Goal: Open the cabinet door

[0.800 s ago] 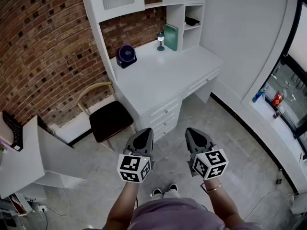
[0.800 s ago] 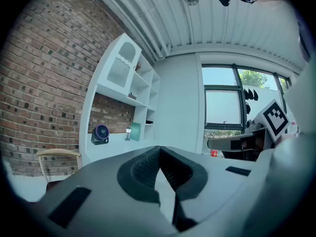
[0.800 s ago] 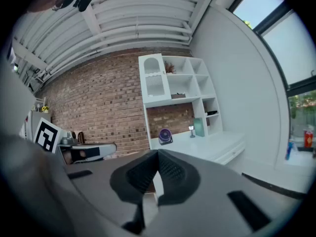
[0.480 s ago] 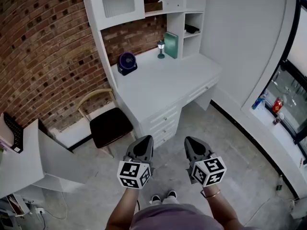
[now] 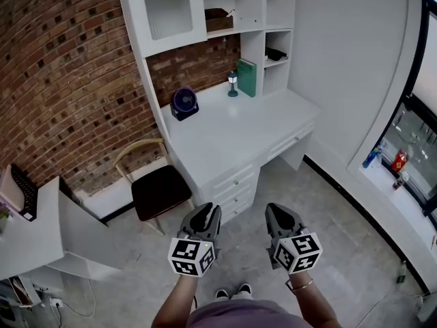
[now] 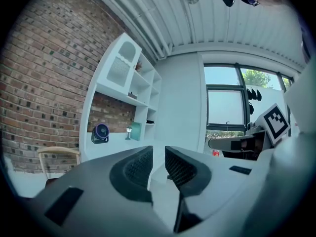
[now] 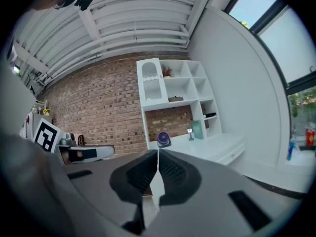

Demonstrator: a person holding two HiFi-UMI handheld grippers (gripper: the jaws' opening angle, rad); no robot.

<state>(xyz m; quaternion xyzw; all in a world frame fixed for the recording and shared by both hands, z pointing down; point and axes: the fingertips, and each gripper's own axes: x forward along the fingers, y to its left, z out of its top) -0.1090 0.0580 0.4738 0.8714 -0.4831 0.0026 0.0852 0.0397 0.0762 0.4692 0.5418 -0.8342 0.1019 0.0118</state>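
The cabinet door (image 5: 167, 9), white with a ribbed glass panel, is closed at the upper left of the white shelf unit above the desk. It also shows in the left gripper view as the cabinet door (image 6: 121, 65) and in the right gripper view as the cabinet door (image 7: 150, 80). Both grippers hang side by side over the floor, well short of the desk. My left gripper (image 5: 208, 212) (image 6: 159, 154) has a narrow gap between its jaws and holds nothing. My right gripper (image 5: 276, 212) (image 7: 158, 157) has its jaws together, empty.
A white desk (image 5: 232, 132) with drawers (image 5: 235, 183) stands ahead, bearing a purple fan (image 5: 184, 102), a small lamp (image 5: 233, 82) and a green book (image 5: 246, 77). A dark-seated chair (image 5: 157, 186) stands to its left, a white side table (image 5: 41, 231) farther left, a window sill with bottles (image 5: 399, 161) at right.
The head view has tilted up, so more of the shelf unit and the cabinet door shows. Both grippers keep their places at the bottom with their jaws unchanged.
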